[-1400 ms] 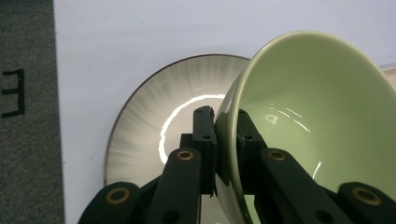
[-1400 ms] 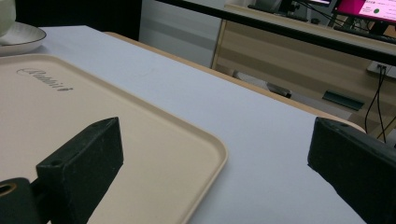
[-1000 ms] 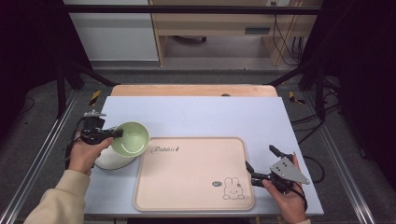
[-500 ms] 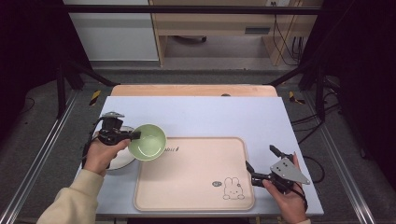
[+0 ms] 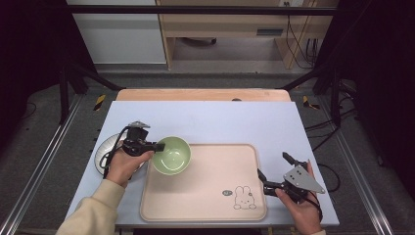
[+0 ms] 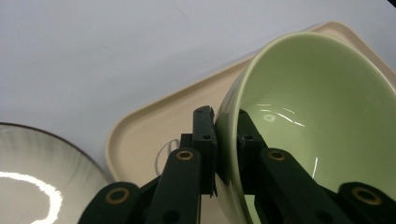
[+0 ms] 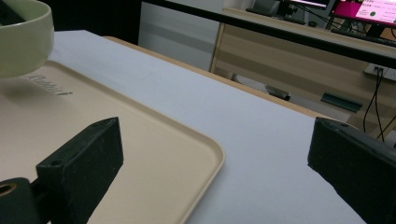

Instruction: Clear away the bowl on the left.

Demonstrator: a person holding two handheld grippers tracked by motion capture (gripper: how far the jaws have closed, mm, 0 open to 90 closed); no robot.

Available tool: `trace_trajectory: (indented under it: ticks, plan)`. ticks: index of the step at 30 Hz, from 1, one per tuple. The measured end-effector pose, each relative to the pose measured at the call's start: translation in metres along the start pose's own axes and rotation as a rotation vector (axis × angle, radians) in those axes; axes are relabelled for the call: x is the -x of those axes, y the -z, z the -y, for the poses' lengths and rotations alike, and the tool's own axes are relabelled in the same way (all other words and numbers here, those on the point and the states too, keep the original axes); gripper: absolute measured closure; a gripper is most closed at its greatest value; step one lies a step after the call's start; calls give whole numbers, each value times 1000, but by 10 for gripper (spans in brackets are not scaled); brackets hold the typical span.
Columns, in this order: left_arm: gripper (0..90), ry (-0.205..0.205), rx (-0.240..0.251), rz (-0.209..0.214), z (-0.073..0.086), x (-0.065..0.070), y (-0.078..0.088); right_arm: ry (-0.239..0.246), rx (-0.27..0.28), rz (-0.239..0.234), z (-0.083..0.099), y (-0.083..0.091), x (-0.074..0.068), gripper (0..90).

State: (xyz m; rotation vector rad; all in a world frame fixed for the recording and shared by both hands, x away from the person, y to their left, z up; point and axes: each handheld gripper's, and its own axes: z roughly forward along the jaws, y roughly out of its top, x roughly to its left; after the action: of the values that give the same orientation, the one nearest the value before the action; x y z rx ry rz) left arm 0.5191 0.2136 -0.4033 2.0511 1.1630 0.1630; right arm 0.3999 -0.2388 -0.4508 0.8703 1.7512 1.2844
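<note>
Midway, carrying the green bowl (image 5: 171, 154) by its rim in the left gripper (image 5: 155, 146), jaws clamped on the wall, over the beige tray's (image 5: 205, 215) near-left corner beside the plate (image 5: 104, 155). Right gripper (image 5: 272, 178) idle, jaws wide apart. Next, probably: lowering level onto the tray, then releasing.

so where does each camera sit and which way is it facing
High view: above the person's side, looking forward and down on the table; both forearms, left gripper, right gripper.
Left gripper view: rides that gripper, jaws pinching the green bowl rim.
Right gripper view: low, across the tray; own open jaws.
All three share bowl and tray.
</note>
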Motion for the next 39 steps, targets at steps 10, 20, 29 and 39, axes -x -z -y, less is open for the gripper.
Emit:
trace_trajectory:
  ticks: [10,20,29,39]
  plan:
    - [824,-23,-22,41,0,20,-20,0,1,0,0,0,0,35]
    - [824,-47,-56,68,0,31,-32,2,2,-1,0,1,1,35]
    - [824,-55,-86,79,0,37,-43,1,1,-5,0,0,0,36]
    - [822,-51,-98,87,0,38,-49,-1,1,-5,0,0,0,35]
